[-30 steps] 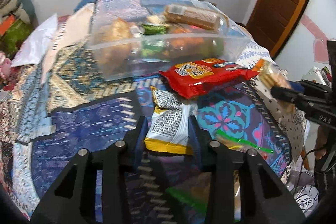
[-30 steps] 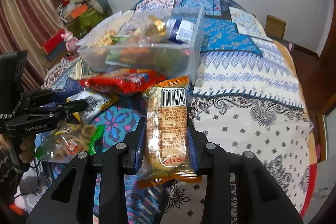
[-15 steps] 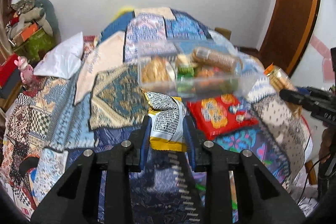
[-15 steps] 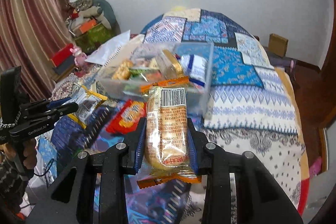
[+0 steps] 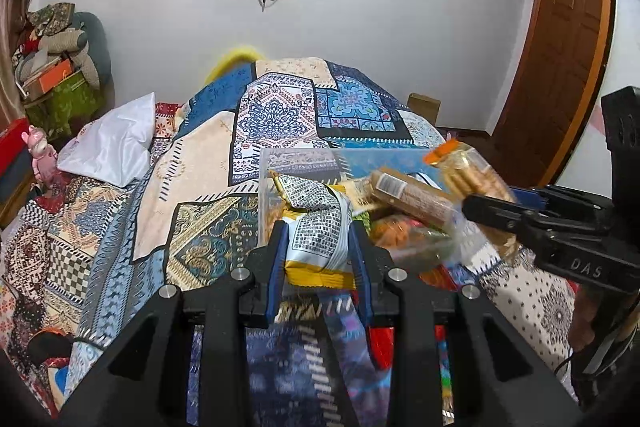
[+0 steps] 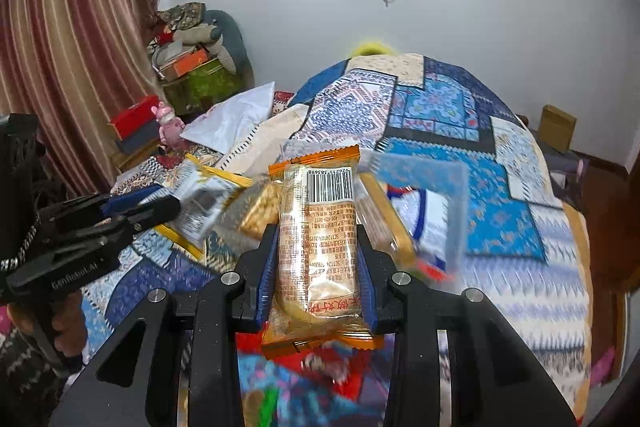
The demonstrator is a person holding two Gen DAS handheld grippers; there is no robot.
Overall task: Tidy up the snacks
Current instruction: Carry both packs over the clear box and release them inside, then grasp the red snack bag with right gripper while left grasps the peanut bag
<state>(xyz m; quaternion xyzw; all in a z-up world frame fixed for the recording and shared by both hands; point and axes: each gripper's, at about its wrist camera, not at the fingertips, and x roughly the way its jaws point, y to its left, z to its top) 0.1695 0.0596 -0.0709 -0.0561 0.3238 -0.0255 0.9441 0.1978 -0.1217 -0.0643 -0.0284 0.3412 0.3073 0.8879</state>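
My left gripper [image 5: 318, 227] is shut on a white and yellow snack packet [image 5: 318, 227] and holds it in the air at the near left edge of a clear plastic box [image 5: 304, 157] with several snacks in it. My right gripper [image 6: 318, 239] is shut on an orange-edged biscuit packet [image 6: 318, 227] and holds it raised in front of the same box [image 6: 452, 203]. The right gripper with its packet shows at the right of the left wrist view [image 5: 500, 211]. The left gripper with its packet shows at the left of the right wrist view [image 6: 160, 209].
The box stands on a bed with a patchwork quilt [image 5: 280, 115]. A red snack packet [image 6: 304, 355] and other wrappers lie on the quilt below the grippers. A white pillow [image 5: 108, 147] lies at the left. A wooden door [image 5: 568, 39] is at the right.
Both grippers have risen from the quilt with their packets and moved towards the clear box. The red packet now lies below them.
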